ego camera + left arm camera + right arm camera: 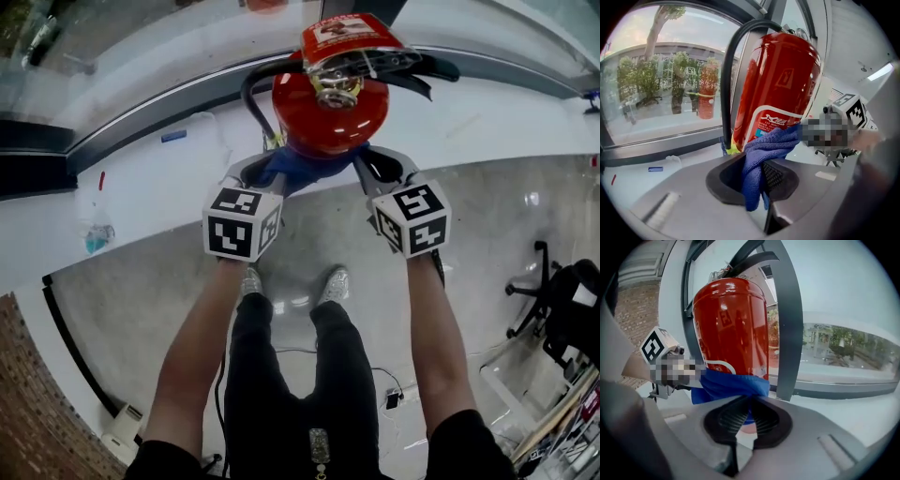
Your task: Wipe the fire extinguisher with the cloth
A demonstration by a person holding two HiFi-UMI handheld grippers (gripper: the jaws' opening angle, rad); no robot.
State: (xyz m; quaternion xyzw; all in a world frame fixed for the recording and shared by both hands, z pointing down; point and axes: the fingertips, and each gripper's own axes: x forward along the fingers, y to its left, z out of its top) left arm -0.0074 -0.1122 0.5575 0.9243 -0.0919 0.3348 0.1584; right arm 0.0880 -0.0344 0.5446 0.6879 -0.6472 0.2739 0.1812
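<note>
A red fire extinguisher [330,111] with a black hose [251,89] stands upright on the white ledge [150,178] below the window. A blue cloth [302,170] is stretched across its lower front, low on the cylinder. My left gripper [251,174] is shut on the cloth's left end [757,166], which hangs bunched between the pads. My right gripper [382,171] is shut on the right end [736,383], pulled tight against the red body [733,324]. In the left gripper view the cloth [776,140] lies over the printed label.
A dark window frame post [787,333] rises just right of the extinguisher. A blue tag [173,136] and a crumpled plastic bag [94,225] lie on the ledge to the left. An office chair [544,281] stands on the floor at right. The person's legs are below.
</note>
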